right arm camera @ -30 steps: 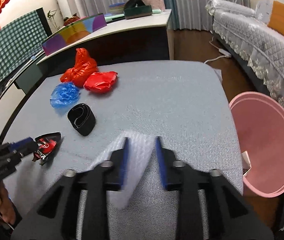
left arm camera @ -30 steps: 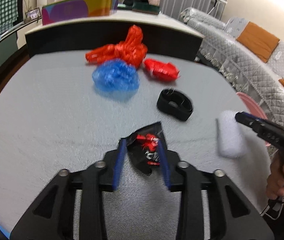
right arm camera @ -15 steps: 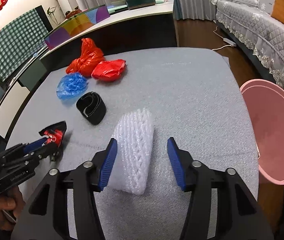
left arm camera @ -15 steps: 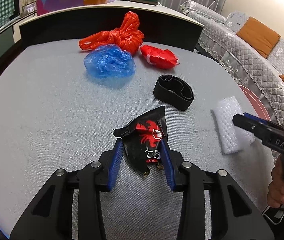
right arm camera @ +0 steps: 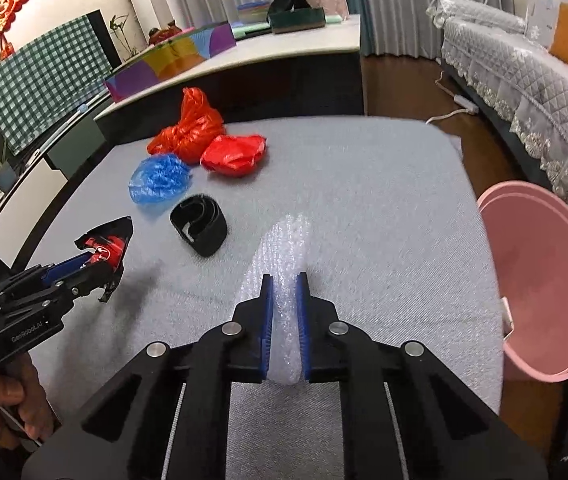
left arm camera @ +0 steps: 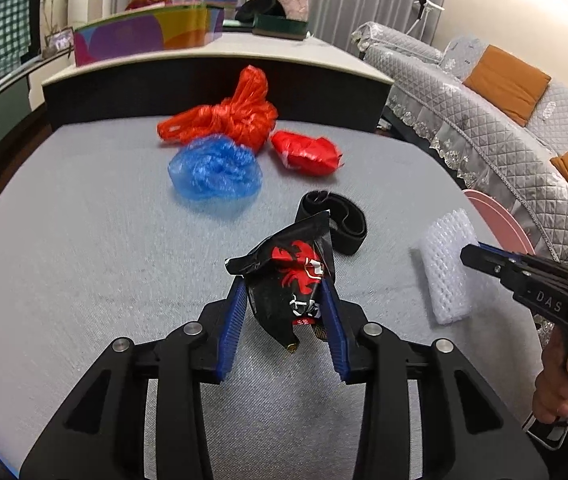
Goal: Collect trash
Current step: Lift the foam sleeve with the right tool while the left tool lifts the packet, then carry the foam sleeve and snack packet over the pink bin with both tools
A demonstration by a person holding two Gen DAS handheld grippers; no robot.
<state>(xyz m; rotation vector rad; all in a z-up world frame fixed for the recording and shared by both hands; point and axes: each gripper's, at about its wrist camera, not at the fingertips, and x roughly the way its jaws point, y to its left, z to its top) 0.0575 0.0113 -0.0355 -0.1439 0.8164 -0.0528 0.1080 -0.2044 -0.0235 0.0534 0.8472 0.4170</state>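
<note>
My left gripper [left arm camera: 283, 290] is shut on a black and red snack wrapper [left arm camera: 290, 276] and holds it just above the grey table [left arm camera: 84, 248]. My right gripper [right arm camera: 284, 288] is shut on a white foam net sleeve [right arm camera: 284, 256], squeezing it flat; the sleeve also shows in the left wrist view [left arm camera: 446, 264]. A pink trash bin [right arm camera: 540, 280] stands beside the table's right edge. Farther back lie a black band [right arm camera: 200, 230], a blue plastic cover [right arm camera: 158, 180], a red wrapper [right arm camera: 234, 154] and an orange-red bag [right arm camera: 190, 130].
A dark low cabinet [right arm camera: 284, 76] with a white top stands behind the table. A grey quilted sofa [right arm camera: 524, 92] runs along the right, past the bin. A cable lies on the wooden floor [right arm camera: 400, 88] between them.
My right gripper opened around the foam sleeve, then closed and squeezed it. My left gripper lifted the snack wrapper a little off the table.
</note>
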